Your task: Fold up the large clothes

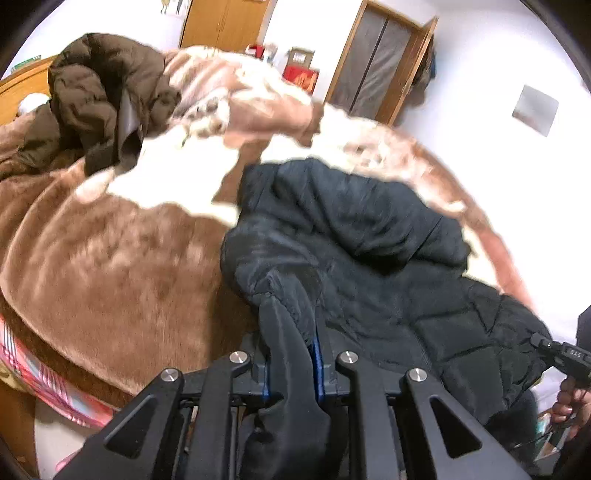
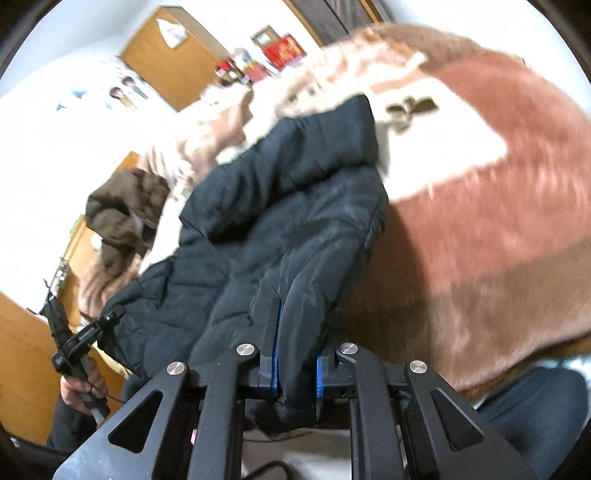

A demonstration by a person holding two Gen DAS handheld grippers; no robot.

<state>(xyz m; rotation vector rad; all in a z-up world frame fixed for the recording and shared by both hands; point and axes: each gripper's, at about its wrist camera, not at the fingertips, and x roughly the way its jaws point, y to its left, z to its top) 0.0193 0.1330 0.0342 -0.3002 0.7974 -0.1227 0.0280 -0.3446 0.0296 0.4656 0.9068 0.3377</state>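
A black quilted puffer jacket (image 1: 369, 251) lies spread over the near part of a bed; it also shows in the right wrist view (image 2: 280, 206). My left gripper (image 1: 293, 325) is shut on a bunched edge of the jacket, with fabric hanging out between the fingers. My right gripper (image 2: 295, 325) is shut on another edge of the same jacket. The right gripper's body (image 1: 565, 356) shows at the far right of the left wrist view, and the left gripper's body (image 2: 74, 343) at the far left of the right wrist view.
A brown and white fleece blanket (image 1: 110, 240) covers the bed. A brown puffer coat (image 1: 107, 99) lies heaped at the far end, also seen in the right wrist view (image 2: 125, 210). Wooden doors (image 1: 225, 22), red boxes (image 1: 301, 75) and a white wall stand behind.
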